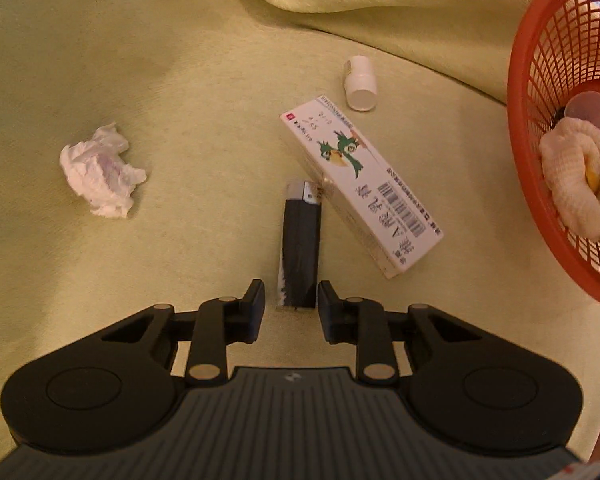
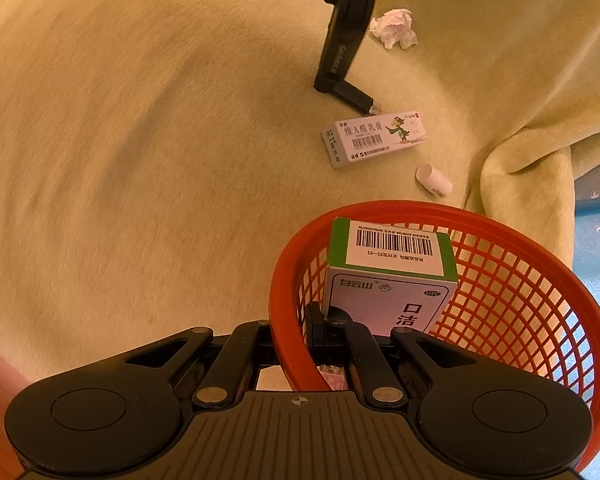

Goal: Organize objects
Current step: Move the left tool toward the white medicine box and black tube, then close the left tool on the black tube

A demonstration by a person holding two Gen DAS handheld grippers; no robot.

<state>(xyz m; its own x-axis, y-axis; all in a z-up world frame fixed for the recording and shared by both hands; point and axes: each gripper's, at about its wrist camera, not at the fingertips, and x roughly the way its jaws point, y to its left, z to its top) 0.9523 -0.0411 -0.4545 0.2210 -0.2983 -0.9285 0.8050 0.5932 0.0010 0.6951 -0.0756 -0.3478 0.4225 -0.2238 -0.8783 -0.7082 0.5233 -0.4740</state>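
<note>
A red basket (image 2: pixel 500 280) at lower right is clamped by its rim in the right tool (image 2: pixel 296 344). Centre frame, the open left tool (image 1: pixel 291 304) straddles the black lighter (image 1: pixel 300 244): closing, then lifting it basketward, looks next.

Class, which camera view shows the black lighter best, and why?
The left wrist view: the black lighter lies full length on the blanket, its base between the left tool's open fingers. In the right wrist view only its metal end shows beyond that tool.
</note>
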